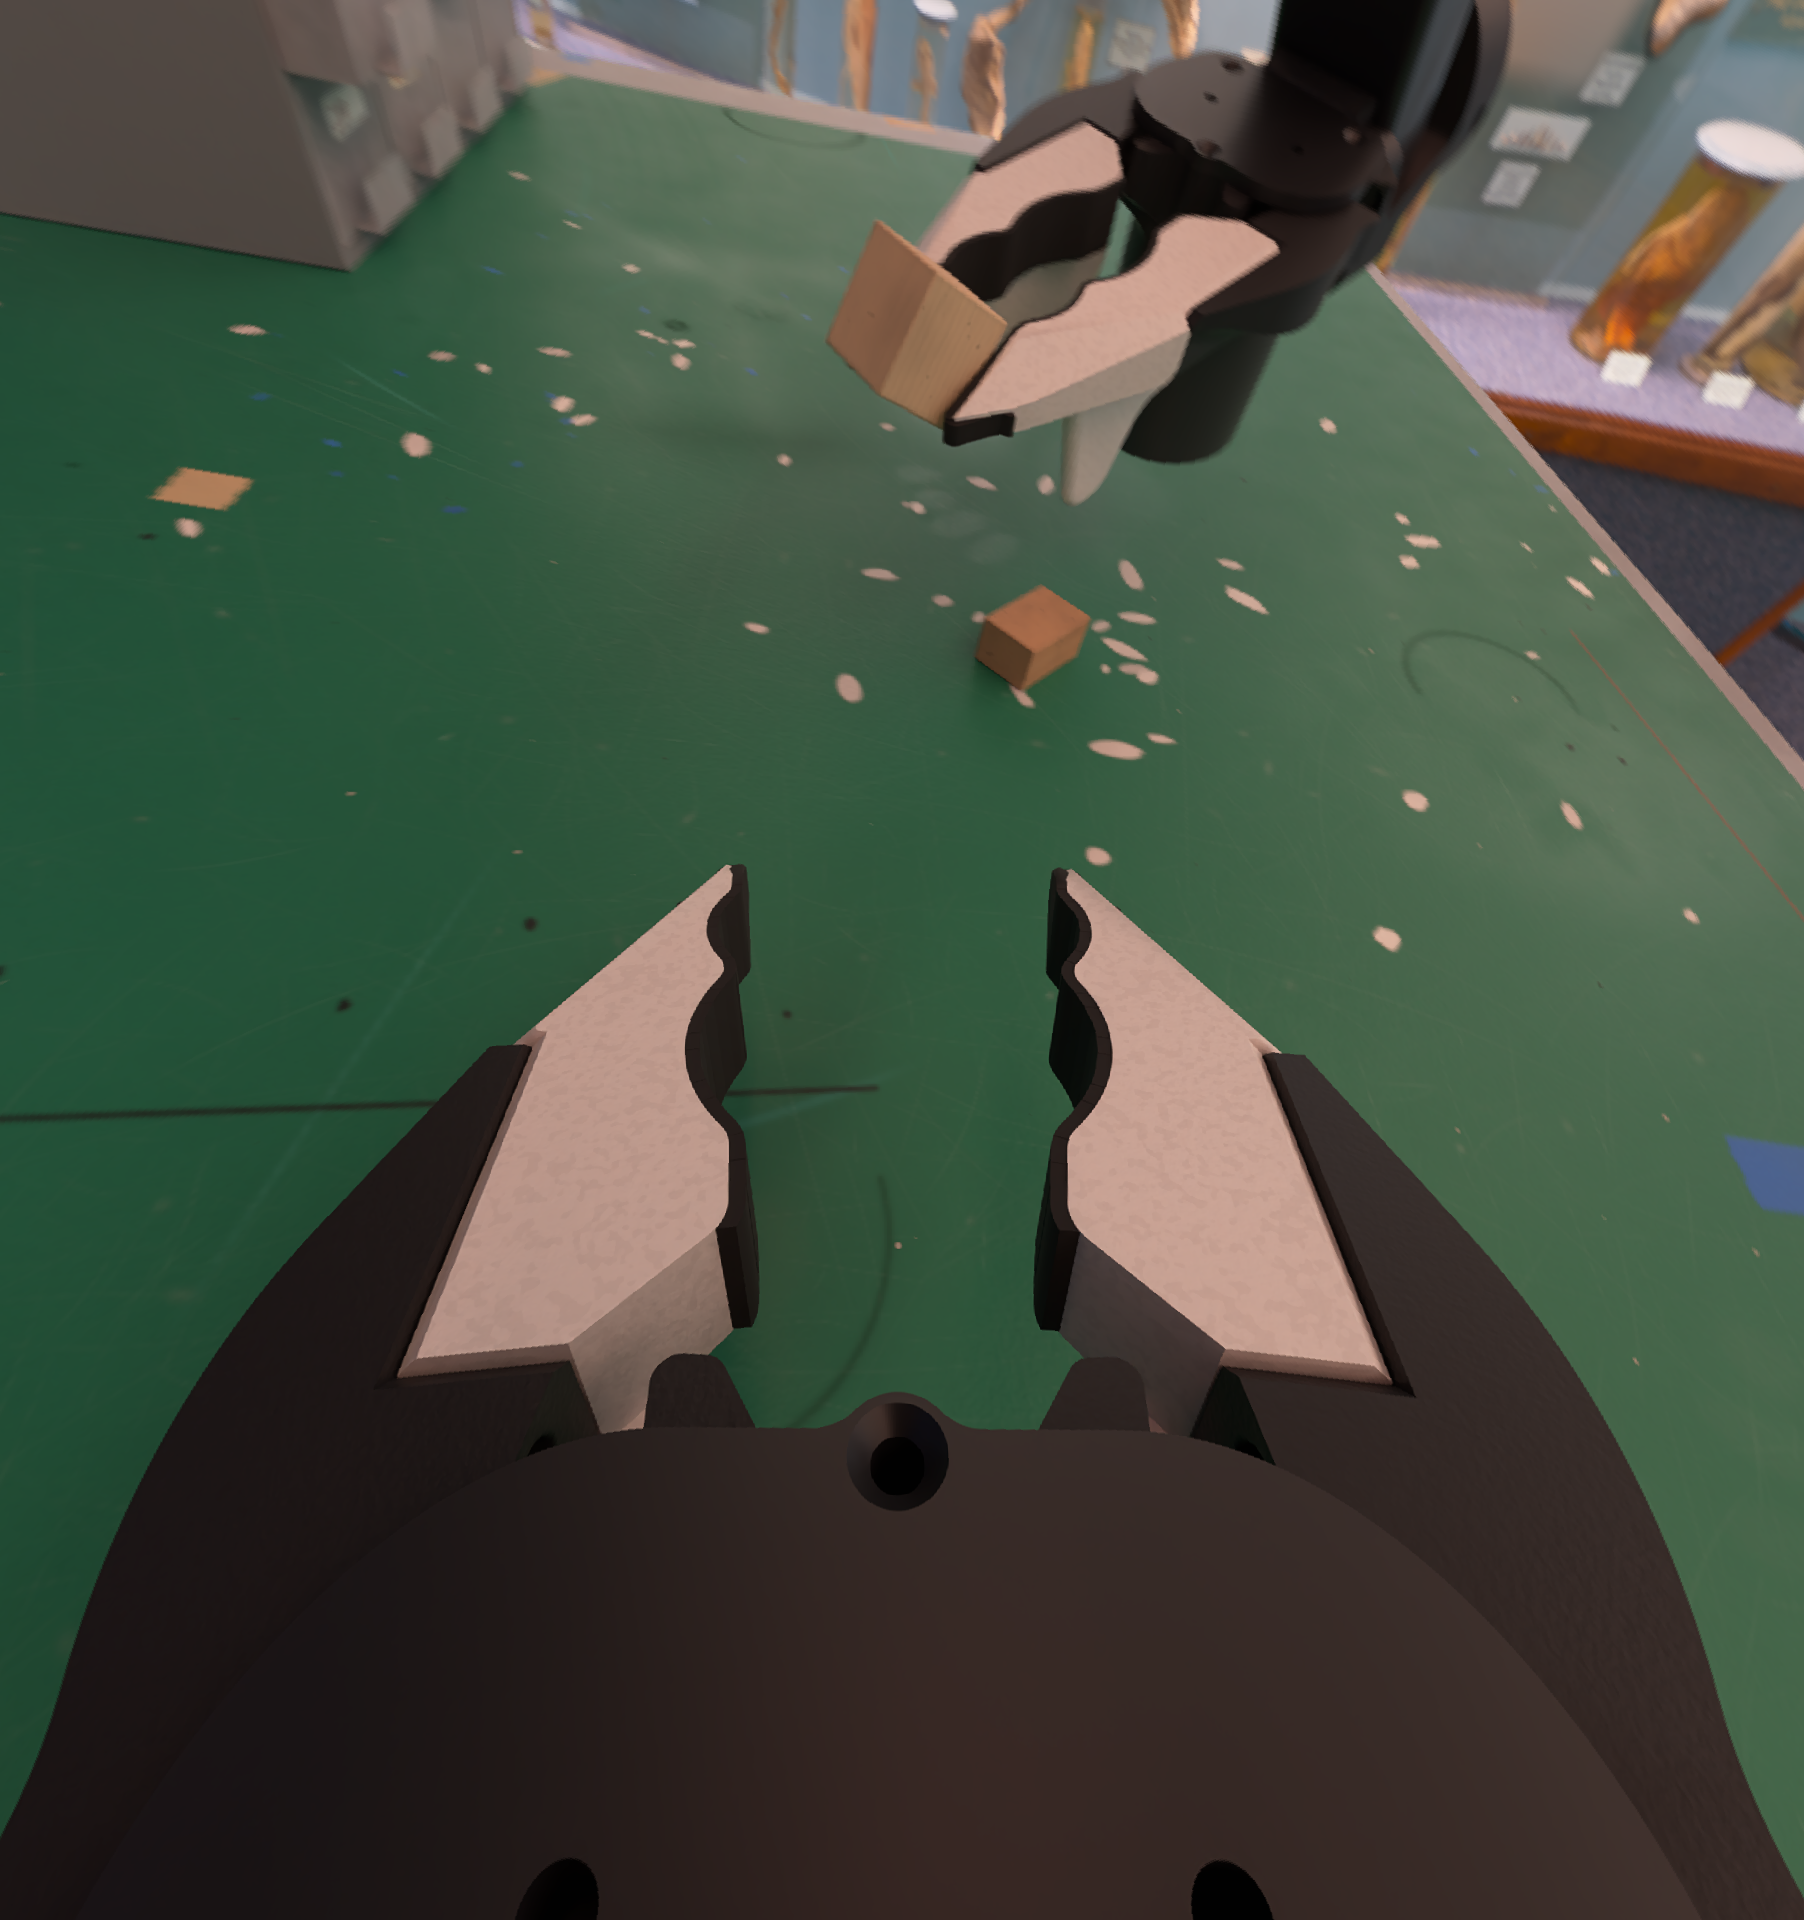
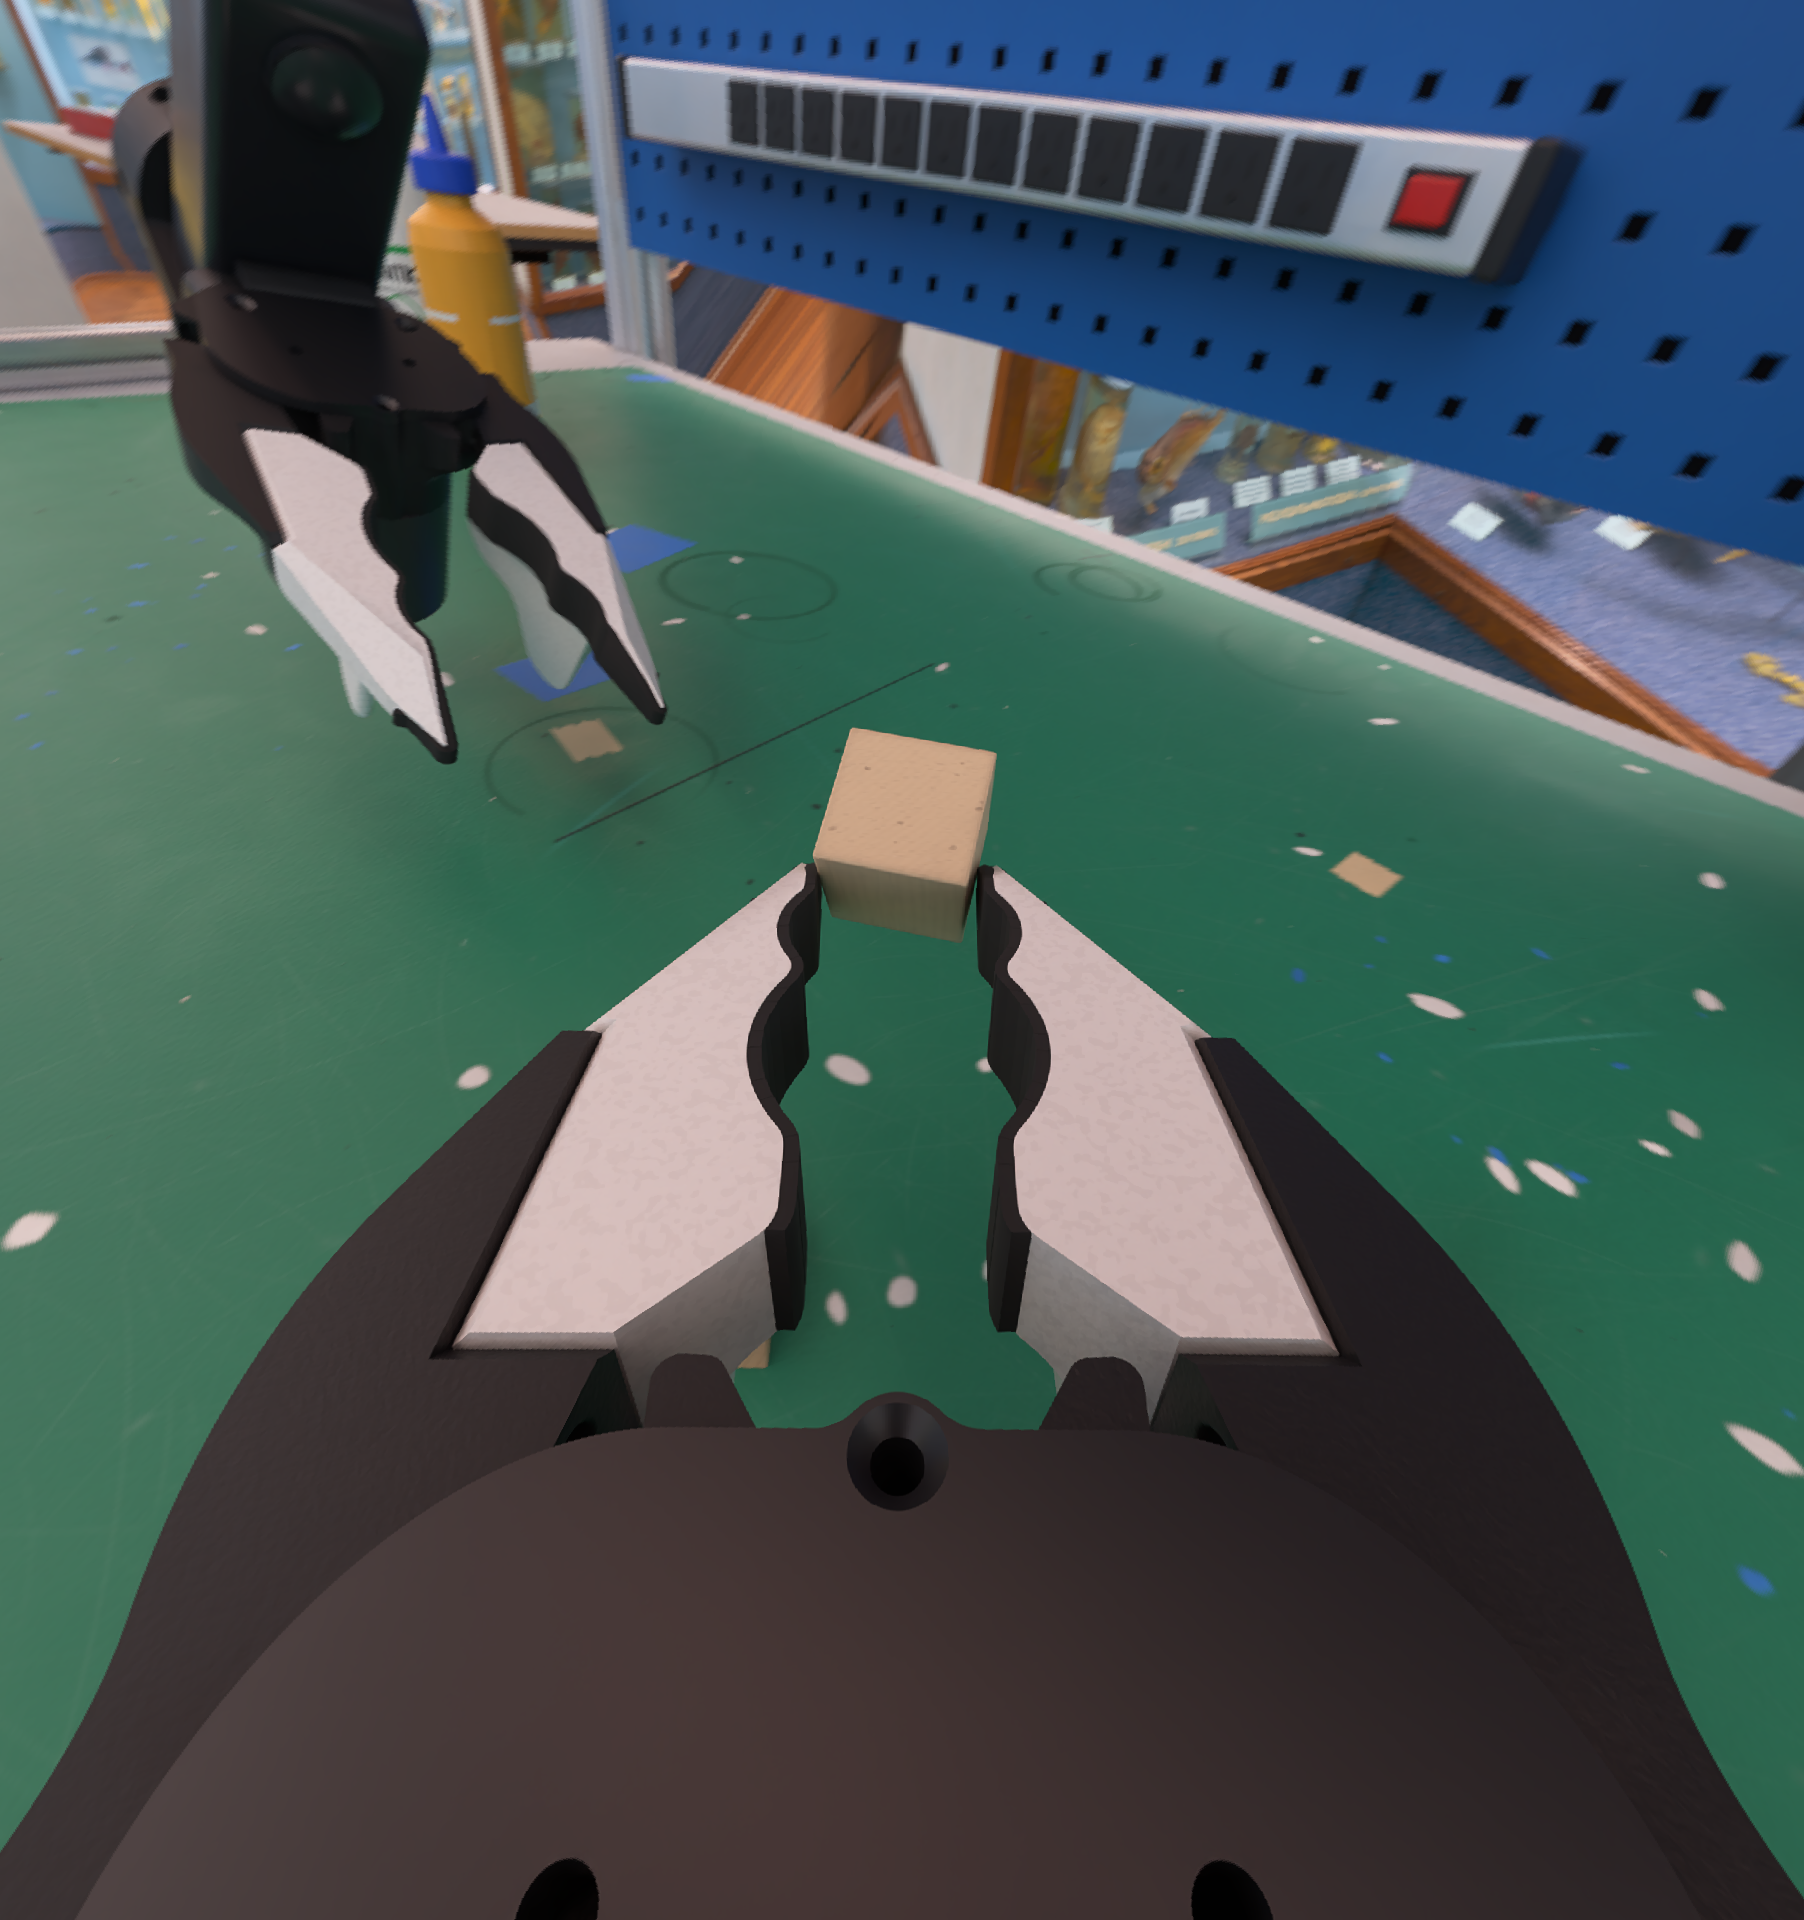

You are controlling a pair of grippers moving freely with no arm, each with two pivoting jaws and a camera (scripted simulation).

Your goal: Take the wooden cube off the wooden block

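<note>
My right gripper (image 2: 898,883) is shut on a pale wooden cube (image 2: 906,831), pinched at the fingertips and held in the air above the green table (image 2: 254,1039). In the left wrist view the right gripper (image 1: 955,338) hangs at the far side with the cube (image 1: 913,317) well above the table. A smaller, darker wooden block (image 1: 1033,636) lies alone on the table (image 1: 462,779) below and in front of it. My left gripper (image 1: 896,883) is open and empty, low over the near table. It also shows in the right wrist view (image 2: 550,732), apart from the cube.
A grey box (image 1: 202,125) stands at the table's back left. The table edge (image 1: 1604,499) runs along the right. A blue pegboard (image 2: 1293,312) with a power strip (image 2: 1085,156) rises beyond the table, and a yellow bottle (image 2: 467,281) stands at its corner.
</note>
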